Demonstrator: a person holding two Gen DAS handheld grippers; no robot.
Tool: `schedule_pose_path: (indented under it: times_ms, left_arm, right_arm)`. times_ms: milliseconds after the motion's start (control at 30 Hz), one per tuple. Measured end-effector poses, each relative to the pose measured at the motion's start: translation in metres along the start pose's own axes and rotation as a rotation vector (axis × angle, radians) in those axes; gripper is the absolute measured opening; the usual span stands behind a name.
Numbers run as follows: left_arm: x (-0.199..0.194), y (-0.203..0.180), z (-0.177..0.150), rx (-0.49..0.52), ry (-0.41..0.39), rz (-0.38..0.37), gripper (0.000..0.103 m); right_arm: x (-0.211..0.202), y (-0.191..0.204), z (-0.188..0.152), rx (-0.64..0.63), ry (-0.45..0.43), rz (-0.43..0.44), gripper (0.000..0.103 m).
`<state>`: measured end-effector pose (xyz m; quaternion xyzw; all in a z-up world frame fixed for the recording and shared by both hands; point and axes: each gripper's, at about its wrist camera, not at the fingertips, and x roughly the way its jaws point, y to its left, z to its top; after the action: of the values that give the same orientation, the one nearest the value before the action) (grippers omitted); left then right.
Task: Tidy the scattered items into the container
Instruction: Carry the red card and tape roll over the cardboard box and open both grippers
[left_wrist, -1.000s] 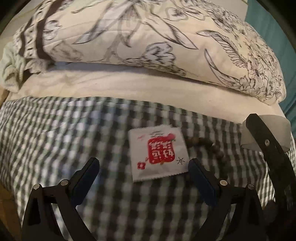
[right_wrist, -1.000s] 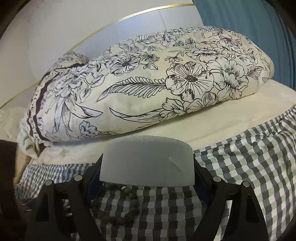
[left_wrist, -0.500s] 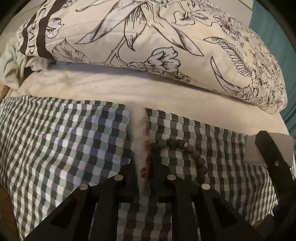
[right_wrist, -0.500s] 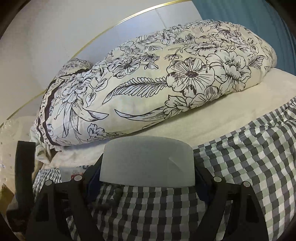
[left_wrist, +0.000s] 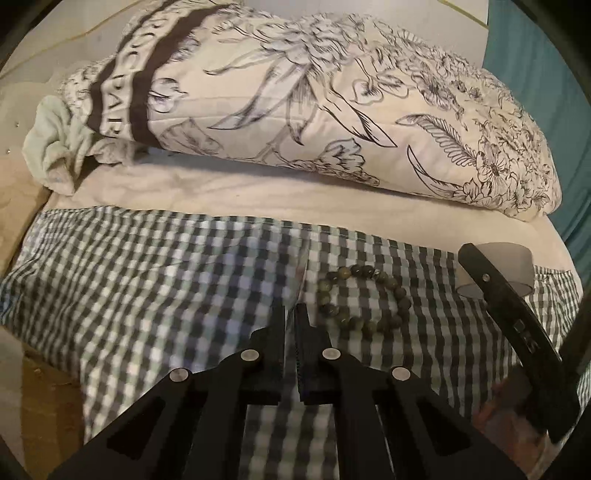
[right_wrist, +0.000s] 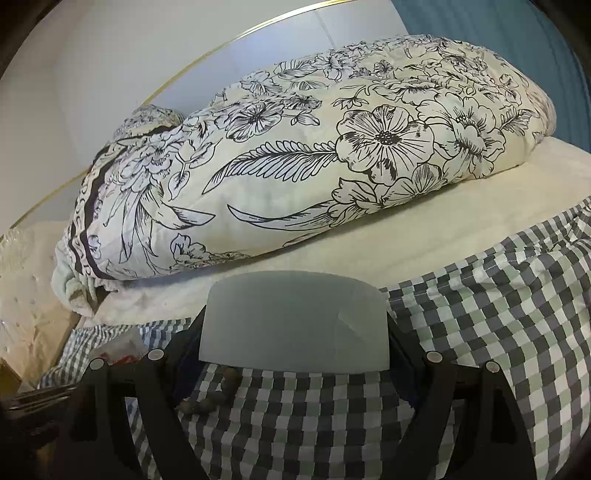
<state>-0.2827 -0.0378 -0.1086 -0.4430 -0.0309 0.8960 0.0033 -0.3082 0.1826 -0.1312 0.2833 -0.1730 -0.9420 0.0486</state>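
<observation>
Presently the left gripper (left_wrist: 290, 317) is clenched on a thin white-and-red sachet (right_wrist: 123, 347), lifted off the bed. The right gripper (right_wrist: 295, 334) clasps the frosted grey container (right_wrist: 295, 317) well to its right. Risk: the slick, flat sachet may slide from so narrow a pinch, or catch the container's rim. A round-beaded bracelet (left_wrist: 364, 299) lies on the soft checked bedcover (left_wrist: 147, 277), uncollected.

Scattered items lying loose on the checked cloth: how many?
1: the bead bracelet, just right of the left tool. The packet is pinched in that tool; others may be hidden.
</observation>
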Motion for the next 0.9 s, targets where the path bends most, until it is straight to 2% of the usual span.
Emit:
schedule_pose_path:
  times_ms: [133, 200, 267, 333, 367, 400, 433, 467, 567, 700, 900]
  left_arm:
    - [0.006, 0.009, -0.005, 0.022, 0.036, -0.034, 0.007]
    - [0.018, 0.001, -0.006, 0.044, 0.068, -0.055, 0.019]
    - [0.026, -0.007, -0.011, 0.063, 0.058, -0.030, 0.060]
    - [0.031, -0.012, -0.012, 0.068, 0.022, -0.003, 0.064]
    - [0.034, -0.013, -0.011, 0.063, 0.007, -0.002, 0.061]
    - [0.036, -0.012, -0.011, 0.053, 0.000, -0.007, 0.050]
    - [0.037, -0.011, -0.011, 0.042, 0.001, -0.013, 0.008]
    - [0.040, -0.009, -0.011, 0.034, 0.011, -0.009, 0.003]
    - [0.038, -0.002, -0.013, 0.014, -0.004, 0.020, 0.000]
    - [0.030, 0.012, -0.011, -0.036, -0.016, 0.011, 0.000]
    - [0.009, 0.010, -0.014, -0.008, -0.041, 0.025, 0.000]
  right_arm:
    - [0.002, 0.002, -0.001, -0.012, 0.005, -0.015, 0.083]
    - [0.001, 0.001, -0.001, -0.005, 0.004, -0.017, 0.083]
    - [0.001, -0.002, -0.001, 0.010, 0.003, -0.015, 0.083]
    - [0.000, -0.004, -0.001, 0.019, 0.001, -0.012, 0.083]
    - [0.000, -0.004, -0.001, 0.019, 0.001, -0.010, 0.083]
    - [0.000, -0.004, -0.001, 0.017, 0.001, -0.008, 0.083]
    - [0.000, -0.003, 0.000, 0.014, 0.002, -0.005, 0.083]
    - [0.000, -0.003, -0.001, 0.012, 0.003, -0.003, 0.083]
    - [0.002, -0.004, -0.001, 0.016, 0.010, 0.004, 0.083]
    - [0.004, -0.004, -0.002, 0.019, 0.021, 0.005, 0.083]
    - [0.004, -0.003, -0.001, 0.016, 0.020, 0.001, 0.083]
